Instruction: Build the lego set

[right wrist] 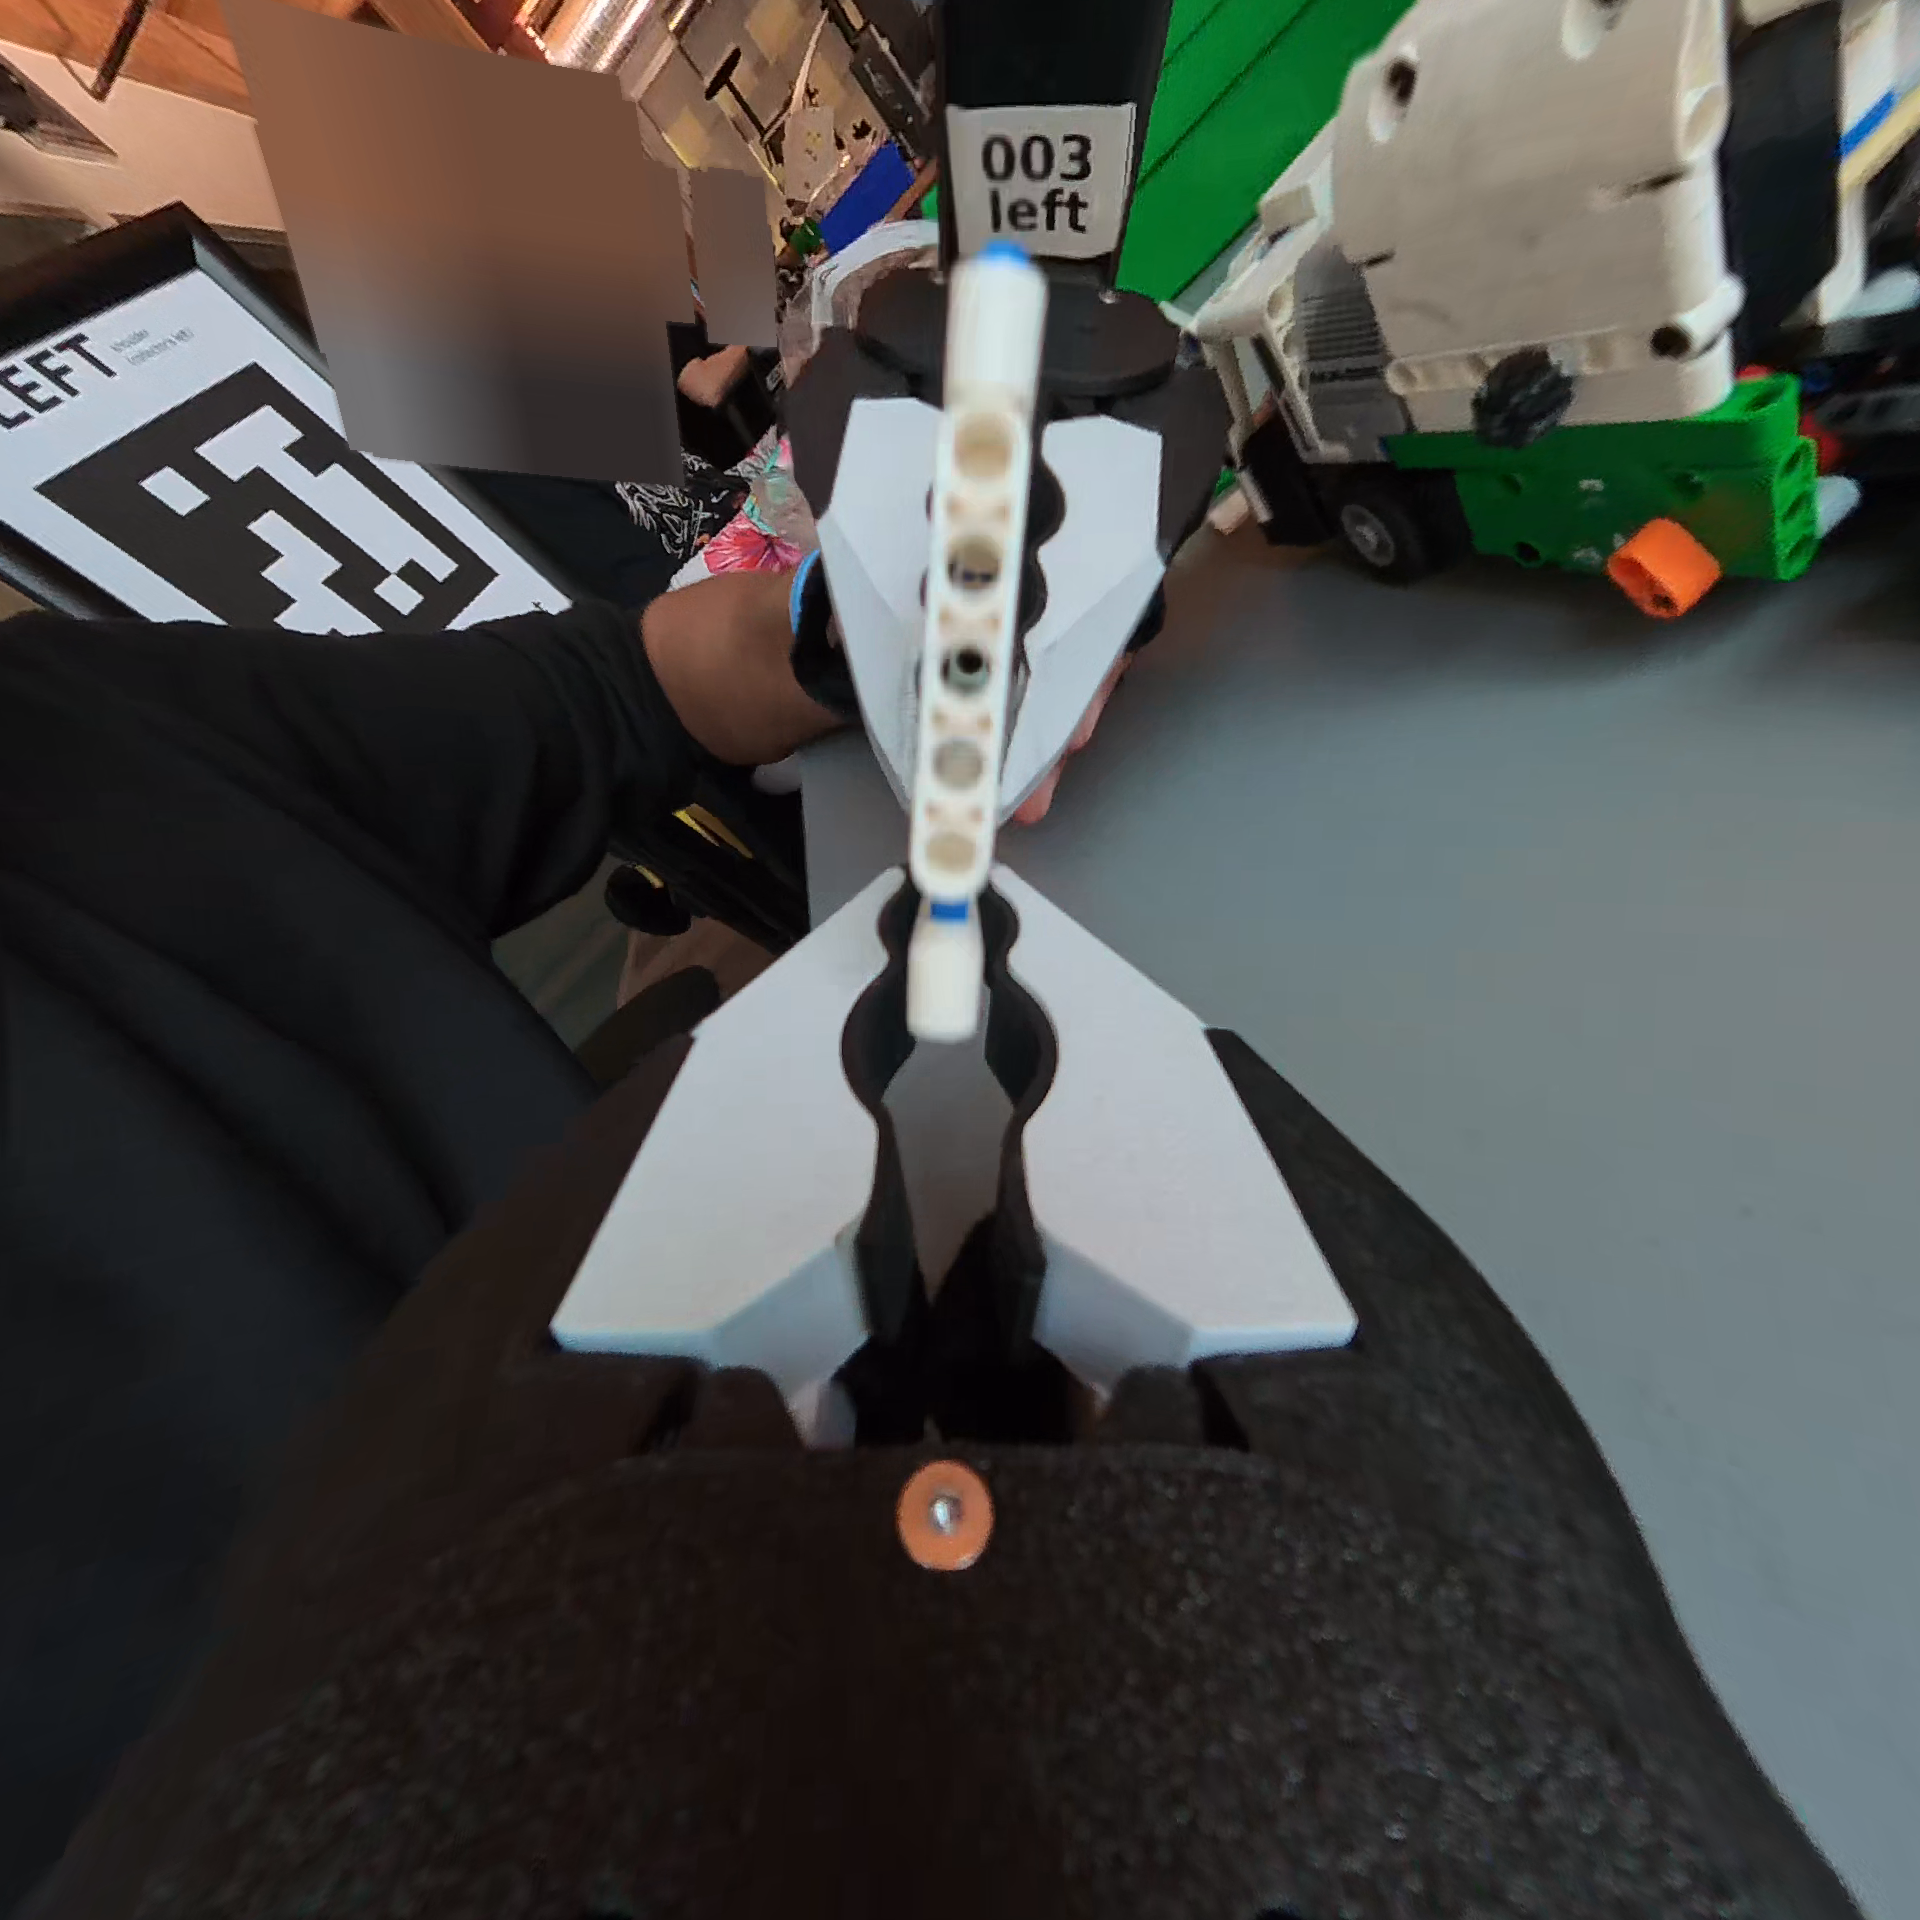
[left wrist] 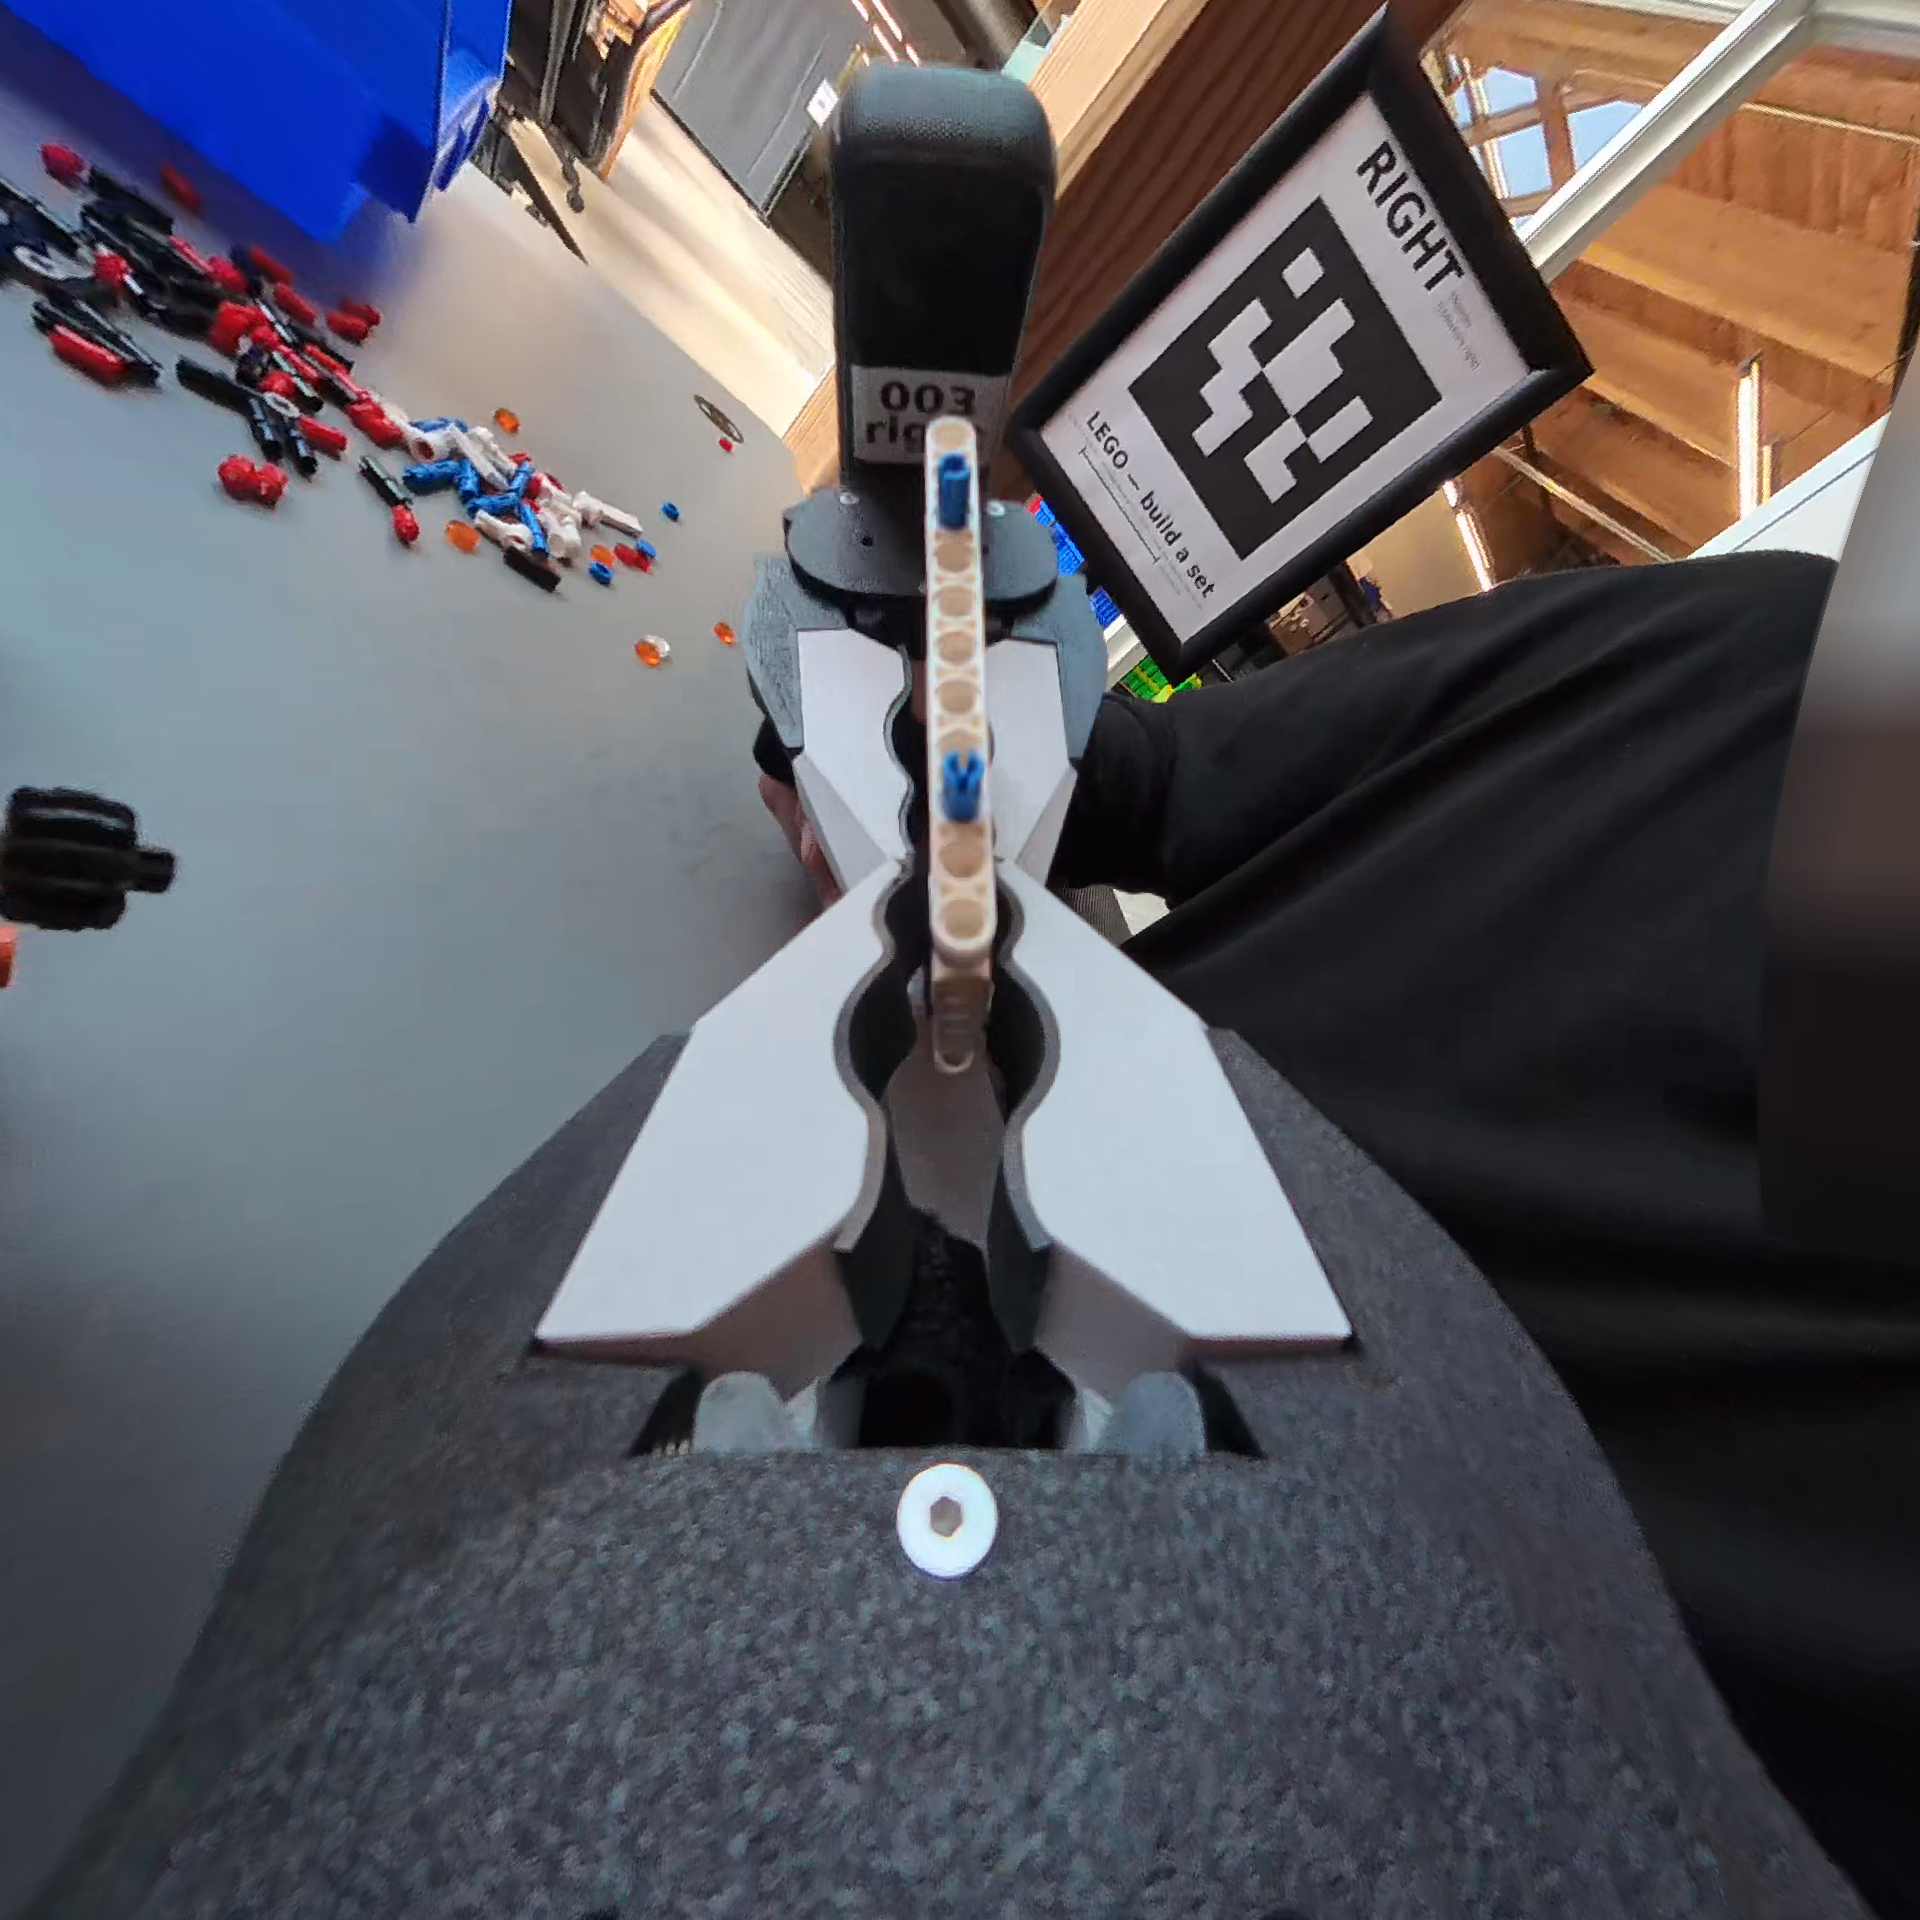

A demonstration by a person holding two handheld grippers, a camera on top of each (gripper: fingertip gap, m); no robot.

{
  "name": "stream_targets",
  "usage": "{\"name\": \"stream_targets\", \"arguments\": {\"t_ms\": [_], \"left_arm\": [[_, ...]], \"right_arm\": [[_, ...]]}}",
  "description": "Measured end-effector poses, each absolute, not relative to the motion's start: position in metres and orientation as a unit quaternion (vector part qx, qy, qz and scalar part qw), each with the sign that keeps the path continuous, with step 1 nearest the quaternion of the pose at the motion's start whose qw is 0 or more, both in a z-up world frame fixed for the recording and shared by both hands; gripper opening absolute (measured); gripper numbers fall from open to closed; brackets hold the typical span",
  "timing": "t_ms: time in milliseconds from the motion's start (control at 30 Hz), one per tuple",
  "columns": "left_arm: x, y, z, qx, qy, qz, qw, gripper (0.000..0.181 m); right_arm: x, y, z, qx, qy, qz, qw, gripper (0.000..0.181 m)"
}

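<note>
A long white lego beam (left wrist: 956, 665) with two blue pins (left wrist: 954, 488) in it spans between my two grippers, which face each other tip to tip above the grey table (left wrist: 416, 935). My left gripper (left wrist: 954, 883) is shut on the beam's near end. My right gripper (left wrist: 956, 847) sits just beyond it, its jaws closed around the same beam. In the right wrist view the right gripper (right wrist: 948, 894) clamps the beam (right wrist: 971, 582) near a blue pin, and the left gripper (right wrist: 961, 800) holds it farther up.
Loose red, black, blue and white lego pieces (left wrist: 312, 395) lie scattered at the far left by a blue bin (left wrist: 260, 104). A black wheel (left wrist: 73, 857) lies at the left edge. A built white and green truck model (right wrist: 1507, 343) stands at the right. A framed marker sign (left wrist: 1299, 384) stands behind. Both grippers' tips are close together, under 4 cm apart.
</note>
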State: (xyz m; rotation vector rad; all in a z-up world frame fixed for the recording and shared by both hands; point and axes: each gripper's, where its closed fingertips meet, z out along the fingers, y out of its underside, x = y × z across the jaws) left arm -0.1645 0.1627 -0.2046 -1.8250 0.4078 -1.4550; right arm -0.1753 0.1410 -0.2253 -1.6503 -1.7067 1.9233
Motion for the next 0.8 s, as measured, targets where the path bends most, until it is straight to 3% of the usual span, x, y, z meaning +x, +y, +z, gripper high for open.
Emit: {"name": "stream_targets", "arguments": {"t_ms": [300, 500, 633, 800], "left_arm": [[-0.173, 0.165, -0.197, -0.712, 0.143, -0.574, 0.377, 0.006], [-0.179, 0.168, -0.224, -0.784, 0.126, -0.503, 0.343, 0.006], [-0.174, 0.166, -0.231, -0.802, 0.117, -0.493, 0.317, 0.006], [-0.164, 0.158, -0.243, -0.81, 0.118, -0.504, 0.274, 0.006]], "right_arm": [[-0.179, 0.148, -0.218, -0.524, -0.575, 0.61, 0.149, 0.011], [-0.153, 0.178, -0.228, -0.485, -0.738, 0.338, 0.325, 0.047], [-0.151, 0.175, -0.215, -0.337, -0.815, 0.075, 0.465, 0.06], [-0.161, 0.157, -0.217, -0.244, -0.858, -0.006, 0.452, 0.073]]}}
